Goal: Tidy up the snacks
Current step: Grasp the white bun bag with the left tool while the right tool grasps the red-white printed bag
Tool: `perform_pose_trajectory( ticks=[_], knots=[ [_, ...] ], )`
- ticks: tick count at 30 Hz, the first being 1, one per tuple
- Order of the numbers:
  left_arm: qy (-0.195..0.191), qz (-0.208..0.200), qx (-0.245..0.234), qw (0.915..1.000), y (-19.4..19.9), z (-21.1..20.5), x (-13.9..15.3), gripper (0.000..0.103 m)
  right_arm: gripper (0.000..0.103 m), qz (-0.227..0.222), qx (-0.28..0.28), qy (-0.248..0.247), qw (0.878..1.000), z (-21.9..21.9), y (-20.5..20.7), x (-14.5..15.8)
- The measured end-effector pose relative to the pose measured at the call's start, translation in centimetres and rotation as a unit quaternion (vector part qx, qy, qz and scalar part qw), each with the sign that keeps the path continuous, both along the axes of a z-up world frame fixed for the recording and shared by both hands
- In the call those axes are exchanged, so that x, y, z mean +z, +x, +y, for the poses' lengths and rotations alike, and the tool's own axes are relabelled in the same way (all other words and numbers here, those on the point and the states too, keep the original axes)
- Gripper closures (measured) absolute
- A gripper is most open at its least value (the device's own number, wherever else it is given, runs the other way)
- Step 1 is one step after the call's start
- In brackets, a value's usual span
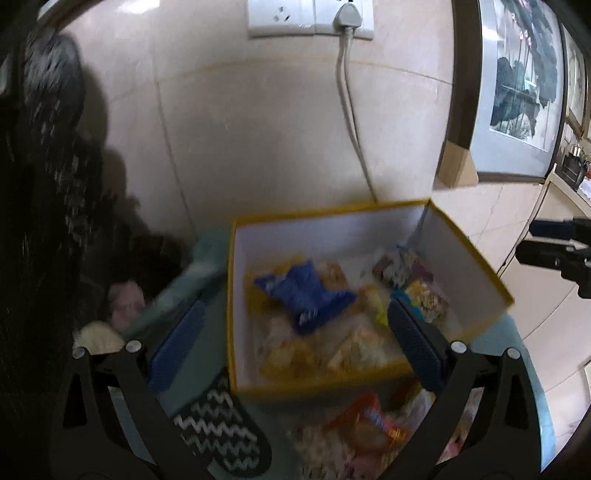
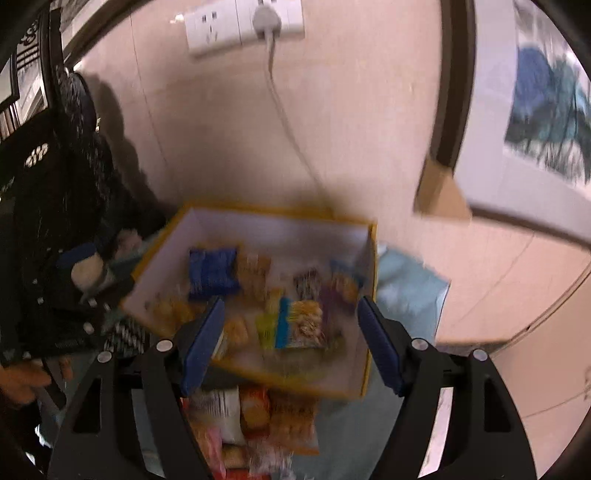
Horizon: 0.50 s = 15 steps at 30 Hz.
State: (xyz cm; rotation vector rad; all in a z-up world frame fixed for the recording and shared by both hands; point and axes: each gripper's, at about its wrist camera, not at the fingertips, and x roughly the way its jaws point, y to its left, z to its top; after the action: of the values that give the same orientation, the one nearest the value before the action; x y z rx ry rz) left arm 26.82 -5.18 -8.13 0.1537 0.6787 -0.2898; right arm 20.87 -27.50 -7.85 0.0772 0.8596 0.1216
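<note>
A yellow-edged box [image 1: 236, 295] with a white inside stands on a teal surface [image 1: 214, 325] against the wall. Several snack packets lie in it, among them a blue packet [image 1: 304, 295] and a striped packet [image 2: 303, 325]. More loose packets [image 1: 369, 424] are heaped in front of the box, nearest to me. My left gripper [image 1: 295, 339] hangs open above the box's near-left part, nothing between its fingers. My right gripper [image 2: 291, 336] is open too, over the box's [image 2: 369, 332] near side, holding nothing. Both views are blurred.
A black-and-white zigzag cloth piece [image 1: 221, 428] lies left of the loose packets. A wall socket with a plugged cable [image 1: 347, 22] sits above the box. A framed picture [image 1: 517, 92] leans at the right. Dark clothing [image 2: 55, 221] and a hand [image 2: 22, 376] crowd the left.
</note>
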Motion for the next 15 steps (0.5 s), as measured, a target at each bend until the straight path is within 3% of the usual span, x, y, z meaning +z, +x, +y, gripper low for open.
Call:
perform_pose_trajectory(
  ticks=[4,9,12,15],
  knots=[
    [0.009,0.014,-0.010,0.9998,-3.4,1.4,-3.7,0.002,0.029,0.038,-0.004,0.022,0.999,-0.2,-3.5,-3.5],
    [0.052,0.076,-0.026,0.9954,-6.9,1.4,-10.2,0.002,0.029,0.104,-0.002,0.015,0.995,1.0,-7.3,-9.6],
    [0.086,0.081,-0.024,0.9927,-7.3,1.0,-12.2,0.002,0.029,0.123,-0.008,0.013,0.992,1.3,-8.0,-11.4],
    [0.089,0.073,0.003,0.9933,-6.5,1.4,-12.7,0.002,0.029,0.134,-0.013,0.008,0.991,1.5,-8.2,-12.5]
  ],
)
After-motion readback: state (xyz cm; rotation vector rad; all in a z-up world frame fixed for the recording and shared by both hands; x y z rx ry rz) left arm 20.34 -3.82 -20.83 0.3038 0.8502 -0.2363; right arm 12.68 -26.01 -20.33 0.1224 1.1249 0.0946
